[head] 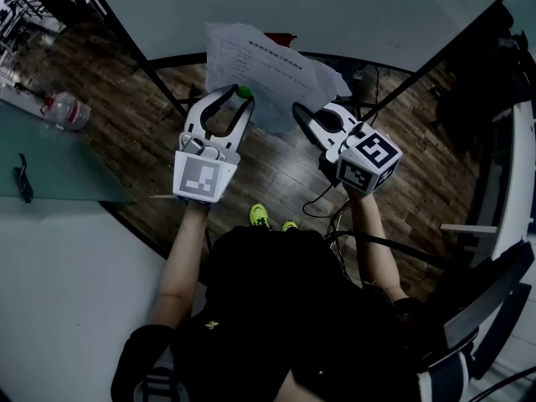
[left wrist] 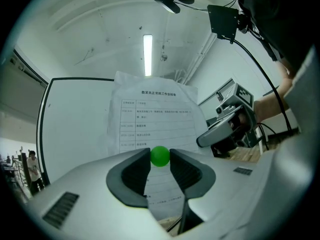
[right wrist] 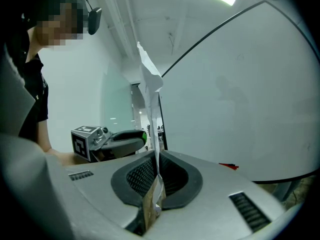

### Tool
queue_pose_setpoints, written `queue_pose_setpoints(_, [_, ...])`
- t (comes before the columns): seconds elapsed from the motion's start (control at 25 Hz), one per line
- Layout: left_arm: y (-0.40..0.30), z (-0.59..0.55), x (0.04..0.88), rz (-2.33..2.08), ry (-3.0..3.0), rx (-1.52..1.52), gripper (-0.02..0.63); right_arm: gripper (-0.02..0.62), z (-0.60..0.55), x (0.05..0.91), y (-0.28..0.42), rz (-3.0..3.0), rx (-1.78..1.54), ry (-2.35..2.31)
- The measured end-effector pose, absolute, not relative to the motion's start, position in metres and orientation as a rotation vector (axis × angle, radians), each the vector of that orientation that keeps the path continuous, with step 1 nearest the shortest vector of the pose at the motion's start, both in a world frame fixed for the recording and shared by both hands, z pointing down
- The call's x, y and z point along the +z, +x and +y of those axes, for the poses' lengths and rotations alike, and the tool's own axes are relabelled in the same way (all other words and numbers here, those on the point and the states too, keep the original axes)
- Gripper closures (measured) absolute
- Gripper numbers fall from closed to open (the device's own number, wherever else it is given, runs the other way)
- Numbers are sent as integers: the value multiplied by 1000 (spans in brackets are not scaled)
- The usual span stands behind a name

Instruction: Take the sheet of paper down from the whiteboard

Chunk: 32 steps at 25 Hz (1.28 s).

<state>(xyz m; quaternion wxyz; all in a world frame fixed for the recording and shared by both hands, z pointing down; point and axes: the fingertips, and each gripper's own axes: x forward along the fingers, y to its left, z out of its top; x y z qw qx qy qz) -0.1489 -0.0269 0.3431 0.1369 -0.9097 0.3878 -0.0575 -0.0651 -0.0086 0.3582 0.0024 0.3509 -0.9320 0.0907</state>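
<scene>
Light, floppy paper (head: 268,69) pinched at its 5 o'clock edge by right gripper (right wrist: 157,159); left gripper (left wrist: 160,160) clamps green ball (head: 244,91).

Office or lab room: large whiteboard (head: 335,7), wood-plank floor (head: 134,115), ceiling strip light (left wrist: 147,54), glass desk (head: 59,157).

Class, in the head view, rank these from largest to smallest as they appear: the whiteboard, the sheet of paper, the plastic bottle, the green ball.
whiteboard
sheet of paper
plastic bottle
green ball
</scene>
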Motion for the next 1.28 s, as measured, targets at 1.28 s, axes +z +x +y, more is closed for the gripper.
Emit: queue_pose_setpoints(1.28, [-150,-19,335,1174,-2589,-156,465,568,1,350,-69,-2925,195,1039])
